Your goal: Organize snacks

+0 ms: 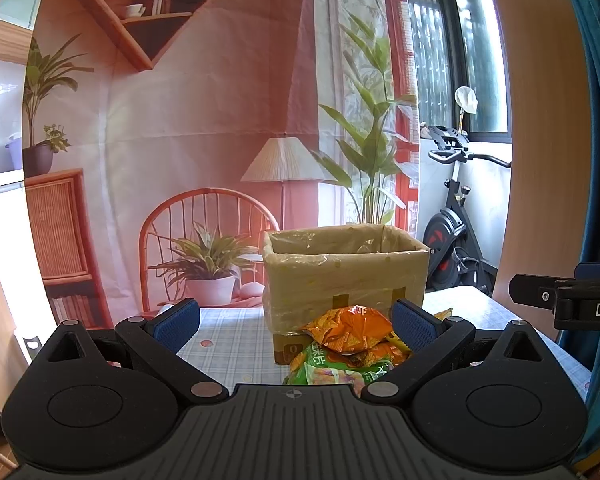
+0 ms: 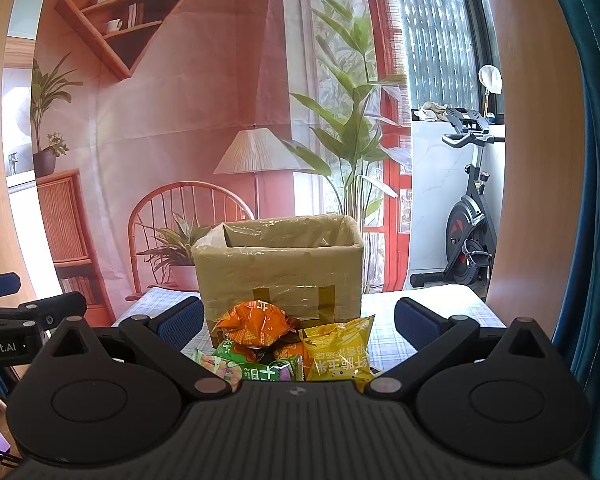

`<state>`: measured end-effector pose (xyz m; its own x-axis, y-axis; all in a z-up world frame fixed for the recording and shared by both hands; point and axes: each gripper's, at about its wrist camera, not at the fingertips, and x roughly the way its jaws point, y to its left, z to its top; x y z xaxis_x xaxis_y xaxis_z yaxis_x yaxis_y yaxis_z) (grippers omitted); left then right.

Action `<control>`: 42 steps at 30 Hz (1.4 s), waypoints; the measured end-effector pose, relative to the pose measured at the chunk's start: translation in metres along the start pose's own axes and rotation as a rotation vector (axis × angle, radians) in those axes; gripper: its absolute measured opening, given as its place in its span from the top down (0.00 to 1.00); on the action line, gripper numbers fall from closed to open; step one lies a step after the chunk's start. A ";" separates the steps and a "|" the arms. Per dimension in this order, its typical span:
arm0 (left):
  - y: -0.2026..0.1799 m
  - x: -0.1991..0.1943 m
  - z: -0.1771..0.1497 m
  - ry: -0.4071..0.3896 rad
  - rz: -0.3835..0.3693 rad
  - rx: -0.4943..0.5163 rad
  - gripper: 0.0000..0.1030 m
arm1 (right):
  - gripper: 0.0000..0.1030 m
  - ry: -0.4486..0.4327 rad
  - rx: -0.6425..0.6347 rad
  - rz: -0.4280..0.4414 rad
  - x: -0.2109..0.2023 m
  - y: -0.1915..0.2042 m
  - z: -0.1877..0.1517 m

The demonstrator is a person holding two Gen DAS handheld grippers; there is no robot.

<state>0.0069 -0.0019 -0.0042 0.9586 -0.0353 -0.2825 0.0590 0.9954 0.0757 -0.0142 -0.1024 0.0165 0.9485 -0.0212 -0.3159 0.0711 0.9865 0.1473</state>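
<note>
A pile of snack bags lies on the table in front of a plastic-wrapped cardboard box [image 1: 344, 268] [image 2: 280, 268]. An orange bag [image 1: 350, 330] [image 2: 256, 320] tops the pile, a green bag [image 1: 328, 368] [image 2: 252, 366] lies below it, and a yellow bag [image 2: 338, 354] lies to the right. My left gripper [image 1: 296, 324] is open and empty, with the pile between its blue pads and toward the right one. My right gripper [image 2: 298, 322] is open and empty, just short of the pile. The box's inside is hidden.
The table [image 1: 228, 344] [image 2: 384, 344] has a pale checked cloth. A printed room backdrop [image 1: 204, 128] hangs behind it. An exercise bike [image 1: 456, 236] [image 2: 472, 220] stands at the right by the window. Each gripper shows at the edge of the other's view [image 1: 572, 296] [image 2: 20, 320].
</note>
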 end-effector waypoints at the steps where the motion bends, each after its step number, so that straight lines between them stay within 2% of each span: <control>1: 0.000 0.000 0.000 -0.001 0.001 0.000 0.00 | 0.00 0.000 0.000 0.001 0.000 0.000 0.000; 25: -0.003 -0.002 0.000 -0.014 -0.016 -0.006 0.00 | 0.00 -0.011 0.001 -0.002 -0.002 -0.003 -0.003; 28: -0.004 0.003 0.004 -0.033 0.014 0.024 0.00 | 0.00 -0.048 -0.012 0.028 -0.002 -0.005 0.002; 30: -0.001 0.011 0.011 -0.057 0.043 0.032 0.00 | 0.00 -0.109 -0.015 0.067 0.000 -0.012 0.009; 32: 0.003 0.023 0.017 -0.082 0.065 0.033 0.00 | 0.00 -0.149 -0.020 0.075 0.009 -0.020 0.017; 36: 0.017 0.063 0.033 -0.051 0.114 0.020 0.00 | 0.00 -0.186 -0.039 0.041 0.041 -0.033 0.033; 39: 0.030 0.095 0.042 -0.033 0.103 -0.031 0.00 | 0.00 -0.207 -0.027 0.033 0.075 -0.042 0.036; 42: 0.040 0.121 0.041 -0.012 0.087 -0.072 0.00 | 0.00 -0.142 -0.018 0.036 0.120 -0.044 0.034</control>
<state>0.1370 0.0295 0.0037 0.9625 0.0513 -0.2662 -0.0447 0.9985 0.0310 0.1069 -0.1536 0.0039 0.9846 -0.0072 -0.1744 0.0319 0.9898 0.1391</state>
